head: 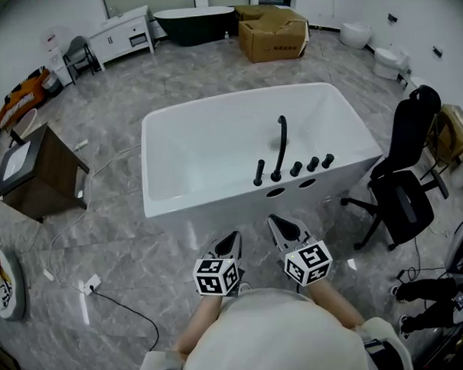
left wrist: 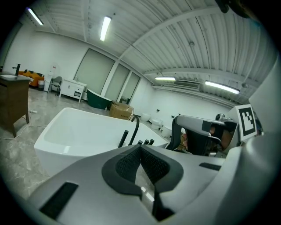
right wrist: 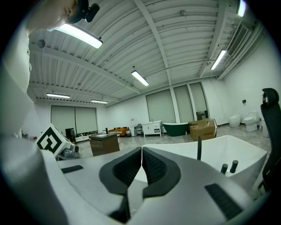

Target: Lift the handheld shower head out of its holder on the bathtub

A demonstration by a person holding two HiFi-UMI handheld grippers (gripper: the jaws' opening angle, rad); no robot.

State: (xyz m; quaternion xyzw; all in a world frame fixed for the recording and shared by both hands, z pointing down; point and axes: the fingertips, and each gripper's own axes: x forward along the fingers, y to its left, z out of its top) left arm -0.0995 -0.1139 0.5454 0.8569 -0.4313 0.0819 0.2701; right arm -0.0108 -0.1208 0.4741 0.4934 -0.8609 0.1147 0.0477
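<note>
The black stick-shaped handheld shower head (head: 258,172) stands upright in its holder on the near rim of the white rectangular freestanding bathtub (head: 210,210). Just beside it, toward the right of the head view, rises the tall black curved spout (head: 280,144), and past that sit three round black knobs (head: 312,164) in a row along the same rim.

Both tools are held short of the tub, above the grey marbled floor (head: 119,247), and touch nothing. The left gripper (head: 235,235) points toward the tub's front wall, and the shower head lies ahead of it and a little to its right, well apart from the tips. In the left gripper view its jaws (left wrist: 140,147) are clenched together with nothing between them, and the shower head (left wrist: 124,138) shows beyond and left of the tips, next to the spout (left wrist: 134,129), with the tub (left wrist: 57,145) spreading behind.

The right gripper (head: 273,219) is also aimed at the rim, nearer the spout; the shower head sits ahead of it and slightly to its left. Its jaws (right wrist: 141,149) are likewise pressed shut and empty. The right gripper view shows the tub (right wrist: 228,147) to the right of the tips.

A black office chair (head: 404,180) stands by the tub's right end.
</note>
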